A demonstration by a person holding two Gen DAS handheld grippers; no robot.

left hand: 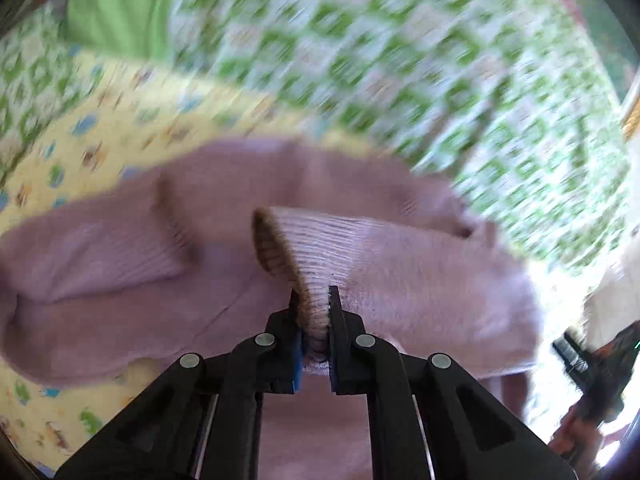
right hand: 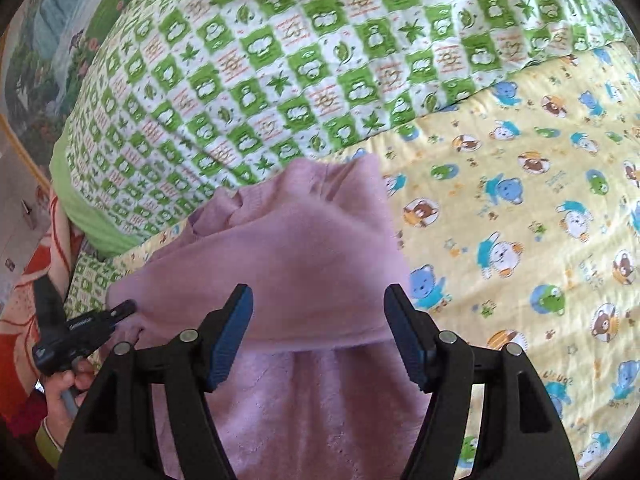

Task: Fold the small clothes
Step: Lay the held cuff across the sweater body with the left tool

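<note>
I am seeing no container in either view; the clothes are lying straight on the bedding. In the left wrist view, which is blurring, my left gripper point(left hand: 312, 308) is sitting at lower centre, its jaws pressed together and pinching the ribbed cuff point(left hand: 304, 248) of the pink sweater point(left hand: 420, 292). The sweater is spreading across the middle of the frame over the yellow bear-print sheet point(left hand: 100, 128), with the green checked quilt point(left hand: 360, 40) filling the upper right. At the lower right edge the other gripper is showing, too blurred to judge.

In the right wrist view, my right gripper point(right hand: 318, 332) is hovering at lower centre with its jaws spread wide, the sweater's folded edge lying between them, with neither pad pressing on it. The left gripper is poking in at lower left, touching the sweater's left edge. Small writing on the sheet is staying too small to read.
</note>
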